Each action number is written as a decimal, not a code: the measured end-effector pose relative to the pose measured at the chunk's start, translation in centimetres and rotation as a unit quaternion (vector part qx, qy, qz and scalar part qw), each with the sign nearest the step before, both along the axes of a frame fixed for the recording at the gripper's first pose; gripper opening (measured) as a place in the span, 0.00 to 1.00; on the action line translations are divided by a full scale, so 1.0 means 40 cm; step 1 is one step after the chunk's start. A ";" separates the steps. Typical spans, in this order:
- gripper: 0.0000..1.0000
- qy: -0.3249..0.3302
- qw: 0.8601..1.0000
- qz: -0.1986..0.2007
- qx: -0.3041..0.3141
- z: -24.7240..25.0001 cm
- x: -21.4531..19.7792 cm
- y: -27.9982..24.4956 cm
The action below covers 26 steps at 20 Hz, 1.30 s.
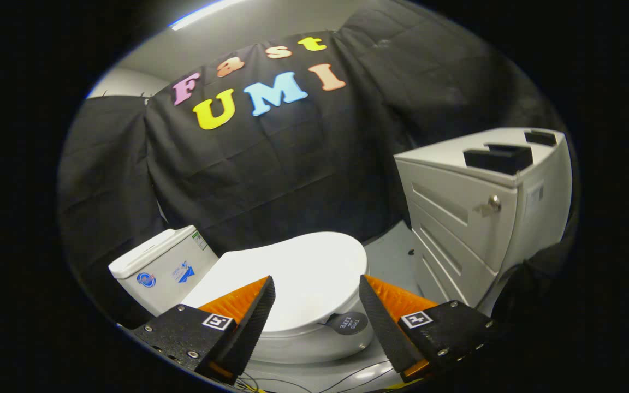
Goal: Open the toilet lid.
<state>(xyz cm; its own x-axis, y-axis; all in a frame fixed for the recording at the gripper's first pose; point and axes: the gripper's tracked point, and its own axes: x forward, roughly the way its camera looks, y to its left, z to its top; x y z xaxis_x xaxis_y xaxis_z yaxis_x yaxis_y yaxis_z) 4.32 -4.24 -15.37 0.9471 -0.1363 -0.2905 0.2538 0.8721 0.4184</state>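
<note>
My gripper (317, 286) hangs above the front of a white toilet (303, 338), its two fingers spread wide and holding nothing. The toilet lid (298, 278) lies flat and closed over the bowl, filling the gap between the fingers and reaching just beyond their tips; neither finger touches it. A small dark round tag (349, 322) juts from under the lid's front rim, just inside my right finger. The cistern (161, 267) stands at the far end of the toilet, beyond my left finger, with two small stickers on its side and a closed top. Beyond my right finger, near the toilet but apart from it, stands a white cabinet (473, 218) with panelled fronts and a metal knob (493, 202); dark blocks (497, 157) rest on its top. A strip of pale floor (391, 256) shows between toilet and cabinet. Black cloth (292, 164) drapes the booth wall behind everything, and a bright ceiling light (205, 13) runs above it. Thin cables (287, 383) trail across the floor below the bowl.
</note>
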 end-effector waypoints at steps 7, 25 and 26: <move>0.96 0.040 0.984 -0.057 0.166 -0.147 -0.025 -0.008; 0.32 0.066 0.940 -0.092 0.322 -0.258 0.031 -0.024; 0.29 0.065 0.938 -0.092 0.328 -0.262 0.033 -0.024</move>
<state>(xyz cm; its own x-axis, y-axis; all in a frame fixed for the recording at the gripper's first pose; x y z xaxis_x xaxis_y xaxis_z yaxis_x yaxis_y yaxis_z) 5.66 -5.19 -25.84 0.8758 -0.0448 -0.4806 0.4609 0.3736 0.8050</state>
